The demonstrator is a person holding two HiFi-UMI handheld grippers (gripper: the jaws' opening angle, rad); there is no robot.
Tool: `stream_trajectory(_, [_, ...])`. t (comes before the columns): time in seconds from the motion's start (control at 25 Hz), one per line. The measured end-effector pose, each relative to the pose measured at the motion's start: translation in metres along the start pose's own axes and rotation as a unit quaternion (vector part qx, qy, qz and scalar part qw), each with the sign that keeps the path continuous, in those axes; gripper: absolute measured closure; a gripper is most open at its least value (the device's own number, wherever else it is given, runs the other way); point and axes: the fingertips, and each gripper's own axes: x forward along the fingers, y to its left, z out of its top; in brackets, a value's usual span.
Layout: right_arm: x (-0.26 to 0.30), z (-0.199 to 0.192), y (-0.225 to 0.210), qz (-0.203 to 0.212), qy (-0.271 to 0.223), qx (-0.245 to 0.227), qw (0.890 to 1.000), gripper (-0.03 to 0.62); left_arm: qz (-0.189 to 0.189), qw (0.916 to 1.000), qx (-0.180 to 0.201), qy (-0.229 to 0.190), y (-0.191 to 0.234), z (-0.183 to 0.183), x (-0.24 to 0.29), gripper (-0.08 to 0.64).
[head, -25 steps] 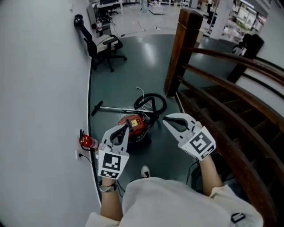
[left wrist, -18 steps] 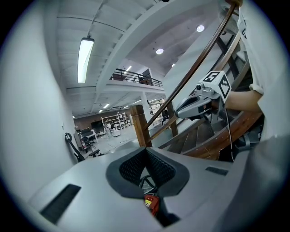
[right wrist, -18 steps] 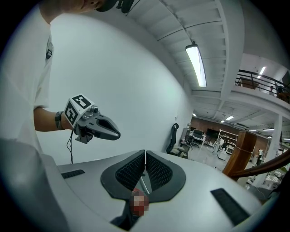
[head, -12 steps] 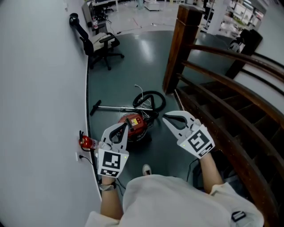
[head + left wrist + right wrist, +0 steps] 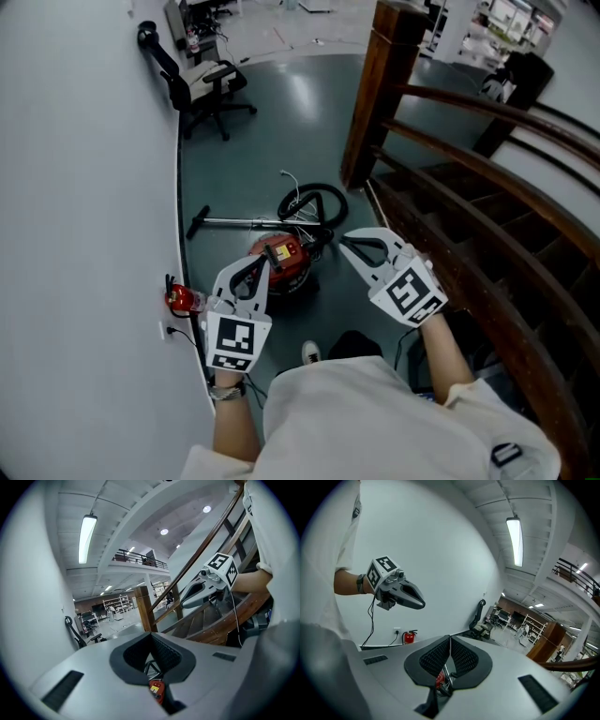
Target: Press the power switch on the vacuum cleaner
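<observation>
Head view first: the red vacuum cleaner sits on the dark green floor, near the white wall. Its black hose is coiled just behind it, and a long wand lies flat off to its left. Both tools hang above the floor, apart from the vacuum. The left gripper lines up over the vacuum's left edge. The right gripper is off to the vacuum's right, on the side of the wooden stair railing. A little red fire extinguisher stands against the wall, and there's an office chair further back. One shoe pokes out below.

Left gripper view: the jaws are clenched, pads meeting at the tip, with nothing caught between them. A bit of the red vacuum shows through the gap under the pads, far below. The other gripper floats up on the right.

Right gripper view: same deal, jaws pressed together on nothing. A sliver of red vacuum and its tube shows through the gap. The left gripper is up in the air on the left, with the extinguisher by the wall behind it.
</observation>
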Motion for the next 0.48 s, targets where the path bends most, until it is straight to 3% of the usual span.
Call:
stream_trajectory(0.24, [0.018, -0.007, -0.01, 0.01, 0.005, -0.008, 1.0, 0.563, 0.004, 0.9999, -0.007, 0.012, 0.004, -0.01, 0.008, 0.558])
stream_trajectory(0.48, [0.053, -0.015, -0.018, 0.045, -0.007, -0.009, 0.999, 0.563, 0.024, 0.9992, -0.012, 0.028, 0.018, -0.017, 0.024, 0.558])
